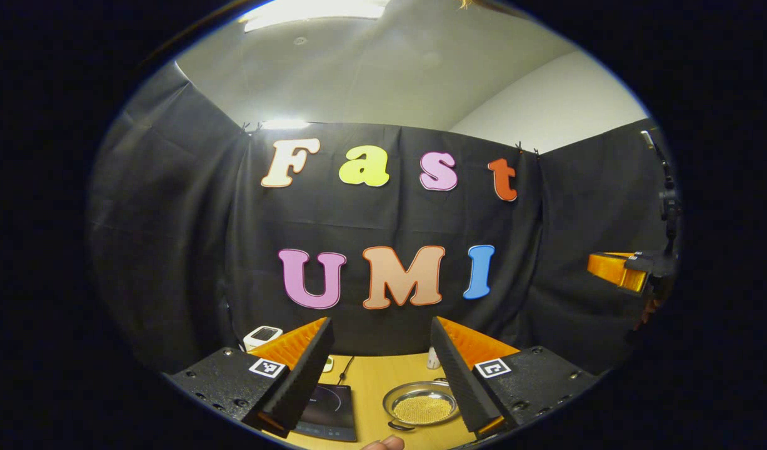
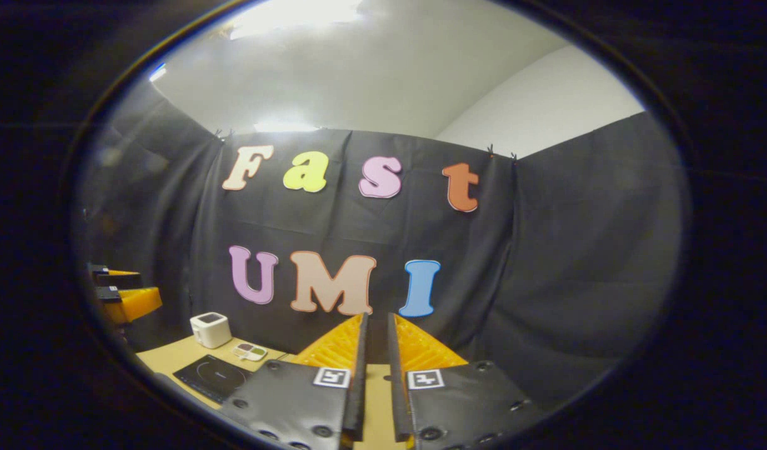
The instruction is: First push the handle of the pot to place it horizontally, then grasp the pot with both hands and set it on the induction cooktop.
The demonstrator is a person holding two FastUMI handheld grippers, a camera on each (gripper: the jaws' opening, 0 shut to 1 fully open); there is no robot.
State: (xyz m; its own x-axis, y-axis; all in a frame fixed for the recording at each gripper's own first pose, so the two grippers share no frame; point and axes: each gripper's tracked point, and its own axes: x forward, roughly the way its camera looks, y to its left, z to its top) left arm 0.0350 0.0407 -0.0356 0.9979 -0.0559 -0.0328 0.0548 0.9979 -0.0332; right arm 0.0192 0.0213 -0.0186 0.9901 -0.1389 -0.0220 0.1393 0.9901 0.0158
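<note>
A shallow steel pot (image 1: 421, 406) holding yellow grains sits on the wooden table (image 1: 370, 381), low between my left gripper's fingers and well beyond them. A dark handle (image 1: 399, 427) shows at its near left rim. Just left of the pot lies the black induction cooktop (image 1: 325, 409), partly hidden by my left finger. My left gripper (image 1: 380, 322) is open wide, raised above the table and empty. In the right gripper view the cooktop (image 2: 214, 375) lies at lower left. My right gripper (image 2: 377, 317) is shut to a narrow slit with nothing in it.
A white box-shaped device (image 1: 262, 336) (image 2: 210, 329) stands at the table's back left, with a small flat dish (image 2: 250, 351) beside it. A small white bottle (image 1: 432, 357) stands behind the pot. A fingertip (image 1: 383, 444) shows at the bottom edge. Black cloth walls enclose the table.
</note>
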